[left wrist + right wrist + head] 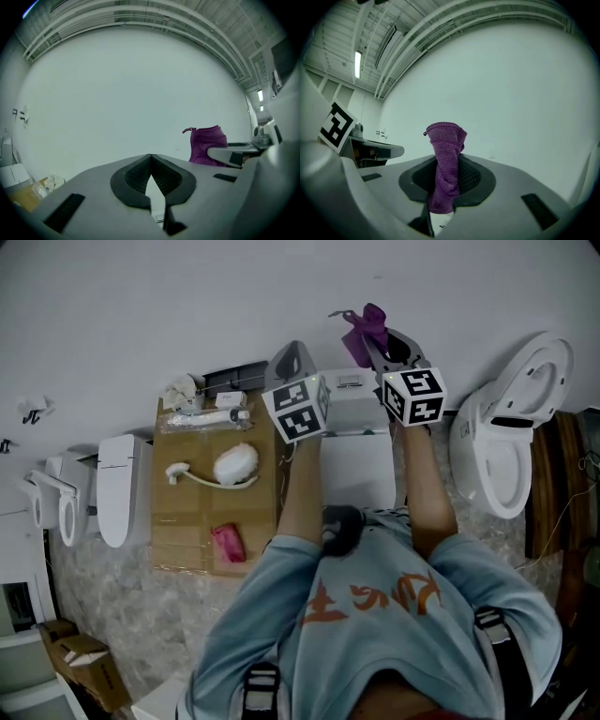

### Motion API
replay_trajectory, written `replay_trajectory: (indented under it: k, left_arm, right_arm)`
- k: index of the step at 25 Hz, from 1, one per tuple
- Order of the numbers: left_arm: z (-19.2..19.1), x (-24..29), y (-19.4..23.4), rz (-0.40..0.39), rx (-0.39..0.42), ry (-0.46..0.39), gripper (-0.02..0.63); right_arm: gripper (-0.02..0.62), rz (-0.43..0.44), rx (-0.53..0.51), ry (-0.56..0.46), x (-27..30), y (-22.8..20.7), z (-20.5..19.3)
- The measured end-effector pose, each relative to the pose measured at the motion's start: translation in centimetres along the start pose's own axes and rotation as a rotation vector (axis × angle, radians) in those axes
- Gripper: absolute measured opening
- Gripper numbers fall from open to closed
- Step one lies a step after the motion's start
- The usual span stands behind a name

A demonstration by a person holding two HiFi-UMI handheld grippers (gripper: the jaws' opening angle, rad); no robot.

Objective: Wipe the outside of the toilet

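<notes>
Purple cloth [445,145]: soft, light, limp; pinched mid-fold in clenched right gripper [448,180], tuft standing above jaws, held up before wall, off porcelain. Likely needs broader fold exposed for wiping. Target toilet [356,470] below: hard, glazed, probably slick, fixed. Left gripper [151,161] closed, empty. Cardboard sheet [187,521] alongside.

Honestly, nothing here I can actually read. Closest thing is the big orange print on the back of the person's light blue shirt [375,601]: stylised characters I can't make out. One marker cube [298,409] and the other [413,396] only carry black-and-white square patterns, no letters. The tube [208,416] has a label, way too small.
</notes>
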State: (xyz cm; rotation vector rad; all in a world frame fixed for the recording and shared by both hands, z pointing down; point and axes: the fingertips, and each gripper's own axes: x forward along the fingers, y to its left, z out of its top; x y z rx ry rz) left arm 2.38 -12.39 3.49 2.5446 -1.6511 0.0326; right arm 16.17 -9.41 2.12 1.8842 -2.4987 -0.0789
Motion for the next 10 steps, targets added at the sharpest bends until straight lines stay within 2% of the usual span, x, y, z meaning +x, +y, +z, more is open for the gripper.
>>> replay_trajectory:
  k: [10]
  left_arm:
    - [-0.3, -0.3, -1.1, -0.021, -0.008, 0.011, 0.025]
  right_arm:
    - [0.107, 0.015, -0.022, -0.042, -0.7, -0.1, 1.2]
